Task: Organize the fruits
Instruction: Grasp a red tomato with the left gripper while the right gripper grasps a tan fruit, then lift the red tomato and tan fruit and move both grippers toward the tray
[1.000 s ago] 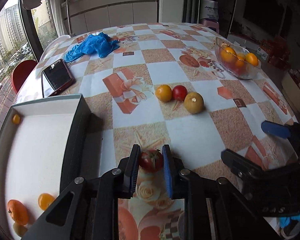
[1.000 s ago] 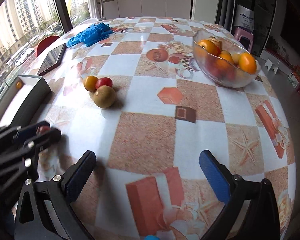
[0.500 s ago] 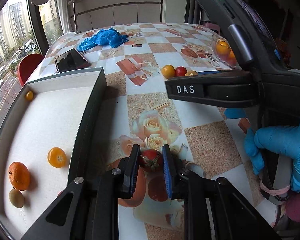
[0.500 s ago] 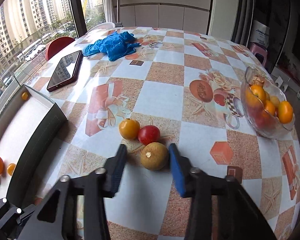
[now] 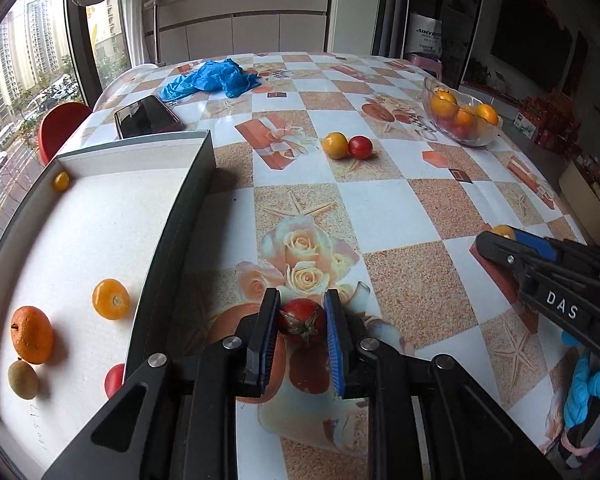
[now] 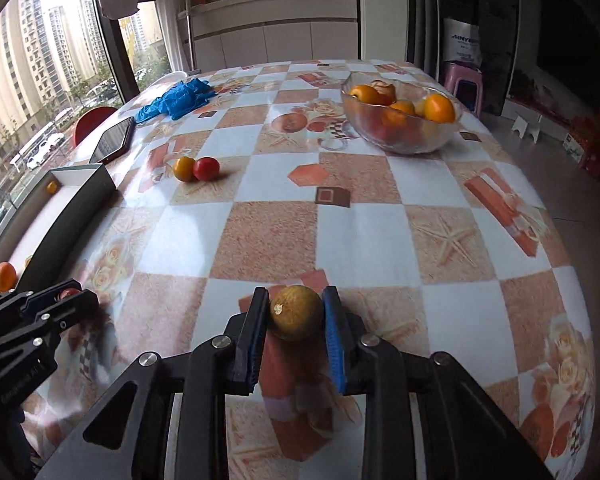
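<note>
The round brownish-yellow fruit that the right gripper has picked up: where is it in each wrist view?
Left wrist view: only a sliver of the brownish-yellow fruit shows at the right edge, at the tip of the right gripper.
Right wrist view: bottom centre, the fruit is clamped between the right gripper's blue-padded fingers.
Shared landmark: the yellow and red tomato pair on the checked tablecloth.

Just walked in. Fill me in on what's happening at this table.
A person is sorting fruit with two handheld grippers. The left gripper is shut on a red tomato beside the white tray, which already holds several fruits. The right gripper is shut on a brownish-yellow fruit. Two small fruits lie loose on the table.
</note>
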The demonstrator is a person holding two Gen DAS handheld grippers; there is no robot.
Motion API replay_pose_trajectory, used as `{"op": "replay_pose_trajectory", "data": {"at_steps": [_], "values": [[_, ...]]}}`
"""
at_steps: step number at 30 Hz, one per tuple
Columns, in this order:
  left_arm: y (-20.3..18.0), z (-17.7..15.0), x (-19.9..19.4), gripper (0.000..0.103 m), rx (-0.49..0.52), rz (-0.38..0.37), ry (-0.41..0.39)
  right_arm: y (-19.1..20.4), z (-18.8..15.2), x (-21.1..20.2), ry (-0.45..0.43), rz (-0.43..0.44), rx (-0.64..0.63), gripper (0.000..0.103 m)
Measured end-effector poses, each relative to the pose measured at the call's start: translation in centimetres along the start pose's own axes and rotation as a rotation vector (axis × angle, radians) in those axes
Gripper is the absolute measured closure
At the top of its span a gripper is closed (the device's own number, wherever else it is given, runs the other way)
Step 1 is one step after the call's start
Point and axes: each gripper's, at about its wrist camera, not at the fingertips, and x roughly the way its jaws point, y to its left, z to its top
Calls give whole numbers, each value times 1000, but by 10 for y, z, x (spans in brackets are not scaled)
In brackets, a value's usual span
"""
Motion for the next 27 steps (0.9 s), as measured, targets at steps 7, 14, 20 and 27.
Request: {"op": "replay_pose_trajectory", "data": {"at_steps": [7,14,20,27], "values": [[3,-6,-7,79,-42,-38,25,-12,-9,-7,-43,26,52,74],[1,-10,-9,79,-43,-27,22,-9,-12,-8,-49,23,42,74],[0,-10,-9,79,-42,-26,21,-8,-13,-7,-49,20,38,73],[0,-11,-9,79,-44,-28,22,-8,-13,-7,-49,17,36,73]]}}
